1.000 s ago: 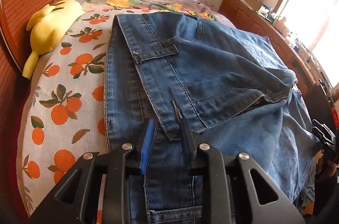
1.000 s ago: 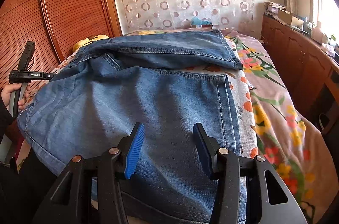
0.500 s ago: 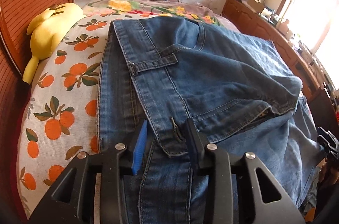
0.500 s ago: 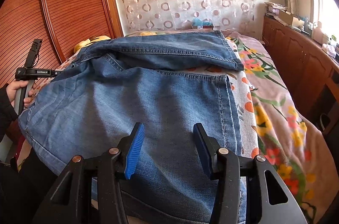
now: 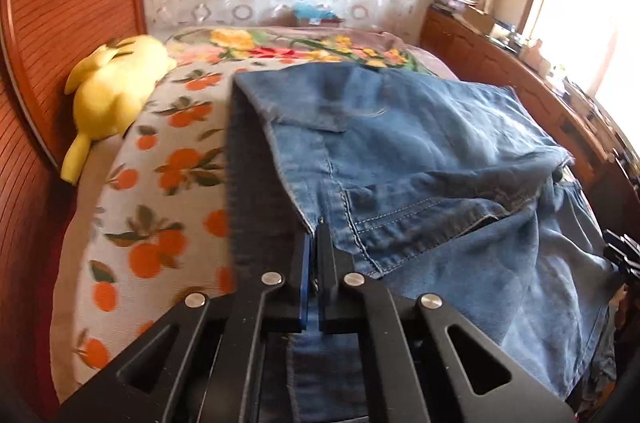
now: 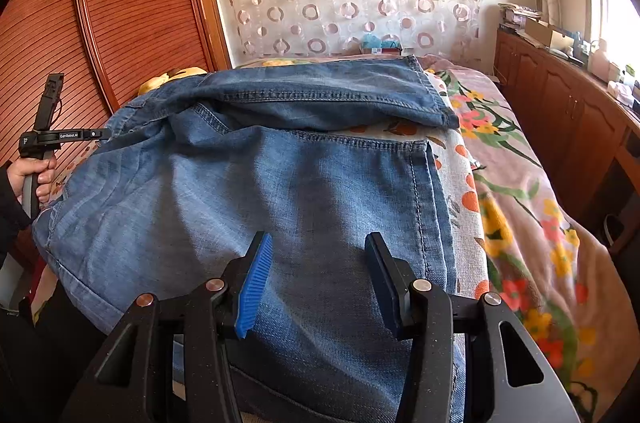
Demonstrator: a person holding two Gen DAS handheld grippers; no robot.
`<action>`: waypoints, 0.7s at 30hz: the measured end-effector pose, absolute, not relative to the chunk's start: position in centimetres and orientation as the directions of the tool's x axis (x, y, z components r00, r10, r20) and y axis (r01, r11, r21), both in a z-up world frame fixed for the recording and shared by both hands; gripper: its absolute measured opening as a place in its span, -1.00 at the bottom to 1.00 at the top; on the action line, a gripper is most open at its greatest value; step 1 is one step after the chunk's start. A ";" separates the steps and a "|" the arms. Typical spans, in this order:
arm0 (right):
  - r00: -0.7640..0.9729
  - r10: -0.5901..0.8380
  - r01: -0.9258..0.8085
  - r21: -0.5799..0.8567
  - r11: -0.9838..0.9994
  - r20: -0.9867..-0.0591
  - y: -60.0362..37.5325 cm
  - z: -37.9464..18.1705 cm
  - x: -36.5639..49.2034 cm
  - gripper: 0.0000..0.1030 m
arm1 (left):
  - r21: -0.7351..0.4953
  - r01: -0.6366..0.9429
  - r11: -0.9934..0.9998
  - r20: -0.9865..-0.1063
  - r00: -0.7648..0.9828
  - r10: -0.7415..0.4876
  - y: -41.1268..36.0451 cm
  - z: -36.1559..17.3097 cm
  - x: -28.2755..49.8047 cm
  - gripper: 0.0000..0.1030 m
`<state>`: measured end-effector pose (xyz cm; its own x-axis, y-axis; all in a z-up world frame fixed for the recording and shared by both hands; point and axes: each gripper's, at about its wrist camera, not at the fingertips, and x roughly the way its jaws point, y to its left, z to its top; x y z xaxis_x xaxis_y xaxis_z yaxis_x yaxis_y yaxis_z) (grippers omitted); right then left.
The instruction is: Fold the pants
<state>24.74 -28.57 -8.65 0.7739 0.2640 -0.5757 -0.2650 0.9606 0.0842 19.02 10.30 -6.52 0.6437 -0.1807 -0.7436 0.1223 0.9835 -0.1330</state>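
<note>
Left gripper (image 5: 313, 255) just clamped the jeans (image 5: 400, 163) at a hem corner right at its tips. Right gripper (image 6: 316, 275) half open, empty, hovering over denim on the bed (image 6: 520, 223). One leg already folded over; further folds remain.

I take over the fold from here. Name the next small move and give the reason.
Probably lift the left tongs and carry the pinched denim across. They have just closed on a fold edge of the jeans at the fly seam, while the right tongs stand open above the spread leg, gripping nothing.
</note>
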 end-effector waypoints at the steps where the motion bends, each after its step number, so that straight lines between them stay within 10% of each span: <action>1: 0.774 0.264 -0.265 0.084 0.960 -0.576 -28.6 -8.7 24.7 -0.03 | -0.117 0.106 0.987 -0.746 0.647 -0.158 11.1 -6.6 19.2 -0.94; 9: 0.780 0.253 -0.247 0.090 0.965 -0.573 -29.0 -8.7 24.6 -0.03 | -0.120 0.142 0.983 -0.725 0.664 -0.184 11.7 -6.1 18.3 -0.90; 21: 0.793 0.223 -0.213 0.086 0.973 -0.566 -28.9 -8.5 22.9 0.19 | -0.100 0.236 0.967 -0.729 0.643 -0.232 10.4 -5.4 10.2 -0.02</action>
<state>22.92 -28.93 -8.45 0.7932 0.2234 -0.5664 -0.2128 0.9733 0.0859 10.20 10.41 -5.36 0.6435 -0.2323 -0.7294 0.2361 0.9666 -0.0995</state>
